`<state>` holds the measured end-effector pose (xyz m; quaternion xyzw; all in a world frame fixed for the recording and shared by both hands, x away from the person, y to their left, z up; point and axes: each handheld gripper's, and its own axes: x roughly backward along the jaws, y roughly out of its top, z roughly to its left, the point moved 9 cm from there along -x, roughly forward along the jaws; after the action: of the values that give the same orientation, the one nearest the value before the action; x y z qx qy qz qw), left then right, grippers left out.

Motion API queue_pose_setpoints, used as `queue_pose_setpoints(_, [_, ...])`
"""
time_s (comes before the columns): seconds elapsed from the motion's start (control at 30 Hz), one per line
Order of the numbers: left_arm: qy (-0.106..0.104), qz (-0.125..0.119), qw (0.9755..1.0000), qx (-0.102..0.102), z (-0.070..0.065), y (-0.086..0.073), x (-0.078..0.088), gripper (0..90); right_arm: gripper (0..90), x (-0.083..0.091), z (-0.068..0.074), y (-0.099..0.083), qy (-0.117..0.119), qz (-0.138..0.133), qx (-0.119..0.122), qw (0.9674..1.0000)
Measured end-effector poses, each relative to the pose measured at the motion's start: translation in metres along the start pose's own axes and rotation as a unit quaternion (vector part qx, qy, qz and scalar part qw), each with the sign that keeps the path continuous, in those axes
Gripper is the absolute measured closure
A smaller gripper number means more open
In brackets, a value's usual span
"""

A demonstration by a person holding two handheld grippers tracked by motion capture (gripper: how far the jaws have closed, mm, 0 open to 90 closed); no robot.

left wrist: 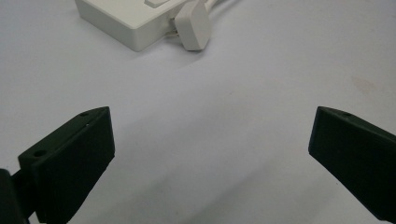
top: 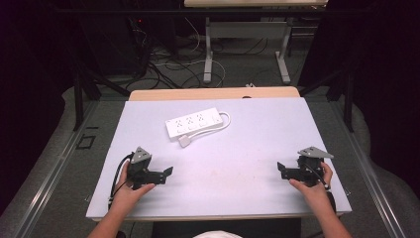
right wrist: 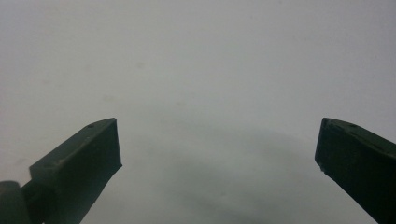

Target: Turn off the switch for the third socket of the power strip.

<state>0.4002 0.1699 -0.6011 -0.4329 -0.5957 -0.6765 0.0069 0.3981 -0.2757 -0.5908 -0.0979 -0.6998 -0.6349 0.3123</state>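
Ahead of the left gripper (top: 168, 172), up and slightly to its right across the bare white table (top: 237, 148), lies a white power strip (top: 193, 122) with its cord looped round its far end and its white plug (top: 184, 141) resting just beside its near edge. The left gripper view shows the strip's corner (left wrist: 126, 21) and the plug (left wrist: 194, 28) well beyond the jaws, which stand wide apart with nothing between them. This gripper (left wrist: 210, 149) sits low over the table, held in the person's left hand (top: 130, 191). Far to its right, the right gripper (top: 280, 167) sits in the right hand (top: 312, 186), its tips turned inward toward the left one. Its jaws also stand wide, with only plain tabletop (right wrist: 196, 70) before the right gripper (right wrist: 217, 154).
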Motion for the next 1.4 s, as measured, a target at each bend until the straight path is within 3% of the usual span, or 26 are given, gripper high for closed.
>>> queue_pose_setpoints(0.23, [0.001,-0.002,1.0,0.005,-0.002,0.001,0.003,0.7,0.0,0.011,0.015,0.0,0.011,-0.006,0.01,0.9999])
queue_pose_setpoints(0.77, [-0.007,0.003,0.9999,-0.011,-0.012,0.0,0.001,3.0,0.0,0.021,0.017,0.002,-0.004,-0.026,0.012,0.9996])
queue_pose_setpoints(0.93, [-0.005,0.004,0.9999,-0.011,-0.015,0.001,0.001,3.5,0.0,0.024,0.02,0.004,0.0,-0.03,0.009,0.9995])
queue_pose_setpoints(1.03, [-0.006,0.005,1.0,-0.006,-0.017,0.002,0.001,6.3,0.0,0.024,0.023,0.003,0.007,-0.027,0.012,0.9995])
queue_pose_setpoints(1.27, [-0.011,0.011,0.9998,-0.015,-0.03,0.004,0.002,15.8,0.8,0.022,0.027,0.004,0.013,-0.032,0.028,0.999])
queue_pose_setpoints(1.4, [-0.014,0.012,0.9996,-0.02,-0.036,0.005,0.003,16.6,1.1,0.021,0.029,0.004,0.014,-0.031,0.029,0.999])
